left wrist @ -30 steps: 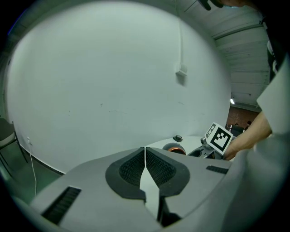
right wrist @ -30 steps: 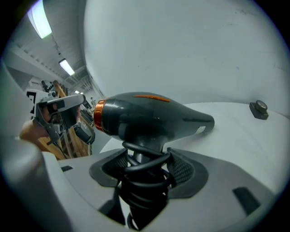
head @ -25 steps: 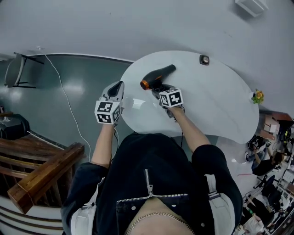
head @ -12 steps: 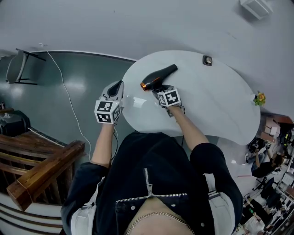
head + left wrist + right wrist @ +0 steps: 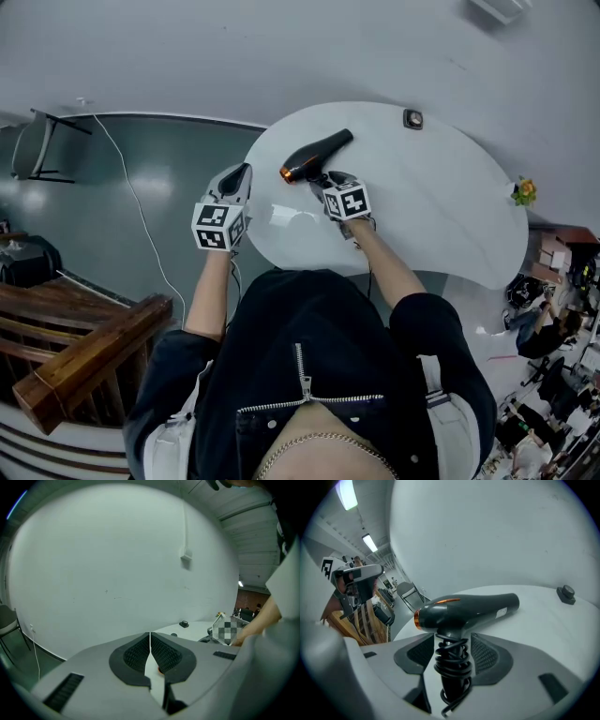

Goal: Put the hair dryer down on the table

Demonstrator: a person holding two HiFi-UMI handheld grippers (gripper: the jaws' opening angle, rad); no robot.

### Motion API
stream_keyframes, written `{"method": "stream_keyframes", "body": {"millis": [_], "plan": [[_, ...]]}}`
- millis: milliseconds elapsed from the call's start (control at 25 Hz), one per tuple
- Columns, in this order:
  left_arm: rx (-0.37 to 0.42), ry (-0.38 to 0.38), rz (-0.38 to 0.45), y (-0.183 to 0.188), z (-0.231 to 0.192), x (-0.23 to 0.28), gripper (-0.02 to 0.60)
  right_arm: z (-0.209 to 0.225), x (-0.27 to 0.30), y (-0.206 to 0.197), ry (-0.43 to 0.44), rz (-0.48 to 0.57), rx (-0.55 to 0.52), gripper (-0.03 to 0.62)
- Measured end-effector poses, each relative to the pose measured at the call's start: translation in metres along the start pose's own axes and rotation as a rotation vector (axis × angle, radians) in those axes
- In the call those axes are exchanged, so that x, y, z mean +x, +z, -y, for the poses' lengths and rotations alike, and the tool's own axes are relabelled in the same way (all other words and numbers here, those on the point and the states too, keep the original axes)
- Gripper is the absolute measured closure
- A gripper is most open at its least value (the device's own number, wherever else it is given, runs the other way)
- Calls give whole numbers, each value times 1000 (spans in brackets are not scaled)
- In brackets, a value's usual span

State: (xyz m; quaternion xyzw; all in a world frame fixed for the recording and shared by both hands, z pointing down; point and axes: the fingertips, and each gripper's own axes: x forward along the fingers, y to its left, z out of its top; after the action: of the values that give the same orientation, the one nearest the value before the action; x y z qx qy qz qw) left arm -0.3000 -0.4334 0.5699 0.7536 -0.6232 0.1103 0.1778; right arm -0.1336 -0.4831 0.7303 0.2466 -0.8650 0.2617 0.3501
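A black hair dryer [image 5: 317, 156] with an orange ring at its end stands upright over the left part of the white round table [image 5: 441, 206]. My right gripper [image 5: 325, 179] is shut on its handle. In the right gripper view the pads sit against both sides of the handle [image 5: 451, 665], which has the black cord wound round it, and the dryer's barrel [image 5: 468, 609] lies crosswise above my right gripper [image 5: 451, 654]. My left gripper [image 5: 242, 174] hangs beside the table's left edge, shut on nothing. Its pads meet in the left gripper view [image 5: 150, 649].
A small black object [image 5: 412, 119] lies at the table's far side, seen also in the right gripper view [image 5: 566, 594]. A yellow flower [image 5: 523, 194] sits at the table's right rim. A chair [image 5: 37, 141], a white floor cable [image 5: 131, 202] and a wooden railing [image 5: 84, 361] are to the left.
The right gripper and the hair dryer have shifted slightly leftward over the table. The left gripper has stayed where it was.
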Motion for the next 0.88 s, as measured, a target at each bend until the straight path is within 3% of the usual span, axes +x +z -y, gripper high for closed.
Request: {"method": "stream_keyframes", "body": {"millis": [200, 360, 880], "plan": [[18, -11, 19, 6, 10, -6, 557, 15, -43, 28, -108, 213, -19, 482], [34, -23, 31, 12, 22, -9, 557, 25, -77, 39, -157, 325, 5, 586], [93, -91, 90, 31, 86, -27, 557, 10, -208, 69, -227, 598, -59, 588]]}}
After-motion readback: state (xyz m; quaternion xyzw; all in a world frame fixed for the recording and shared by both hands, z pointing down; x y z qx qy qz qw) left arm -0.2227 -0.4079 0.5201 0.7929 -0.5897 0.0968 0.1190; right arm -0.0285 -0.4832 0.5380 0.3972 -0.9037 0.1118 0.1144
